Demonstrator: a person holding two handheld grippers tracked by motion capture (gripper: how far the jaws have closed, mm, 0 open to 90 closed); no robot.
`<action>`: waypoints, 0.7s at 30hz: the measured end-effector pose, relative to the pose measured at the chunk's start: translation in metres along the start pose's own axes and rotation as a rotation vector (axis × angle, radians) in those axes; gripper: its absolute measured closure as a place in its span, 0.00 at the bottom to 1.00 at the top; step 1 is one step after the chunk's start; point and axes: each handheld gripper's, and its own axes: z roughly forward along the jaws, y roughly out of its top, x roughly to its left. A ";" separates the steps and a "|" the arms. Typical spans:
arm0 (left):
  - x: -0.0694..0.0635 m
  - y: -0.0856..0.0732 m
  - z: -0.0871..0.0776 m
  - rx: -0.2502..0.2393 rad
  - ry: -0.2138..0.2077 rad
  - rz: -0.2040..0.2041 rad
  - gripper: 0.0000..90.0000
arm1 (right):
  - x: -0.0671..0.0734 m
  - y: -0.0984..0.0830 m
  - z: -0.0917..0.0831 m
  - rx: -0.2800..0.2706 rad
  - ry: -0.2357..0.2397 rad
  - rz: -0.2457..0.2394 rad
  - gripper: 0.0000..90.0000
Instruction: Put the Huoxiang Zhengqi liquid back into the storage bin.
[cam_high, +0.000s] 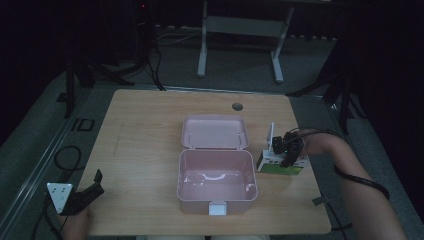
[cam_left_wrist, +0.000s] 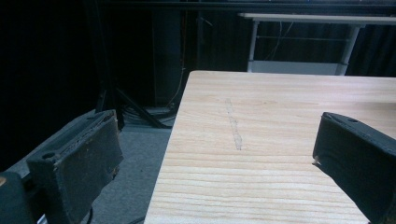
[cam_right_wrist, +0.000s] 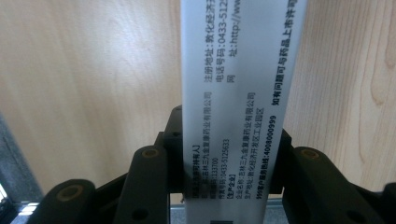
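Sitting at the right side of the table (cam_high: 145, 130), just beside the pink box (cam_high: 217, 192), is a small white and green carton (cam_high: 280, 165), and the right gripper (cam_high: 287, 152) has it clamped from above; in the right gripper view the carton's white printed panel (cam_right_wrist: 243, 93) runs straight up between the two black jaws, which press on it from both sides, so it's a firm hold on its narrow sides, not just hovering; the print is black text and numbers, readable up close, with the pale wood grain behind it on either side; whether the carton's bottom touches the wood or is slightly off it, I honestly can't tell from the high view; a white flap stands up from the carton's left end, next to the gripper; the person's right forearm comes in from the lower right with a black cable trailing along it; the pink box is open and bare inside, lid laid back flat behind it, white latch at its near wall; way over at the near left corner the left gripper (cam_high: 87, 192) rests at the table edge, well apart from everything, jaws wide with only bare tabletop (cam_left_wrist: 280, 140) between the pads (cam_left_wrist: 88, 158) in the left gripper view.
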 end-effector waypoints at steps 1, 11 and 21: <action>0.000 0.000 0.000 0.000 0.000 -0.001 0.01 | 0.001 0.000 -0.002 -0.001 -0.001 -0.001 0.71; 0.000 0.000 0.000 -0.001 -0.001 -0.001 0.01 | 0.019 0.003 -0.040 -0.004 -0.006 0.026 0.70; -0.001 0.000 0.000 -0.002 -0.002 -0.001 0.01 | 0.034 0.006 -0.076 0.007 -0.015 0.041 0.70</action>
